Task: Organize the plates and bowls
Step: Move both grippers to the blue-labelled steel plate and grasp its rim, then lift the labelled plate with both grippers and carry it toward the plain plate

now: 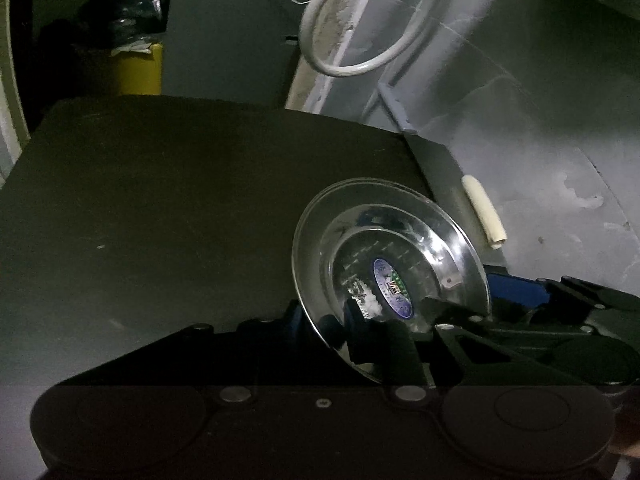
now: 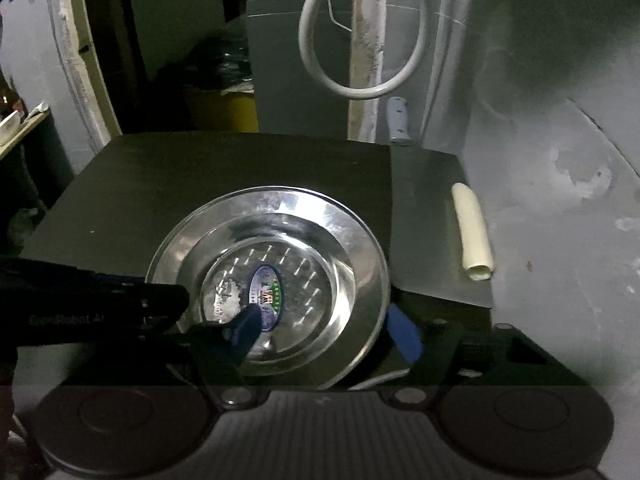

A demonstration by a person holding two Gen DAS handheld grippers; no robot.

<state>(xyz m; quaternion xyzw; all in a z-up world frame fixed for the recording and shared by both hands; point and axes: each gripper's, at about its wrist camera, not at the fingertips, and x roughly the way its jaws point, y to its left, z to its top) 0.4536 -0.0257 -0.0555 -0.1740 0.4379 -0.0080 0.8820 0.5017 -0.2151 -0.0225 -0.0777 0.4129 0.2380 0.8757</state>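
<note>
While the steel plate point(image 2: 276, 280) rests on the dark tabletop point(image 2: 160, 184), the left gripper point(image 1: 332, 324) clamps its near-left rim. The right gripper point(image 2: 324, 332) straddles the near-right rim, one blue pad inside, one outside; whether they press cannot be determined.

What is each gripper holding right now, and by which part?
The left gripper is pinched on the steel plate at its near-left rim. The right gripper straddles the near-right rim with its jaws apart and holds nothing yet.
</note>
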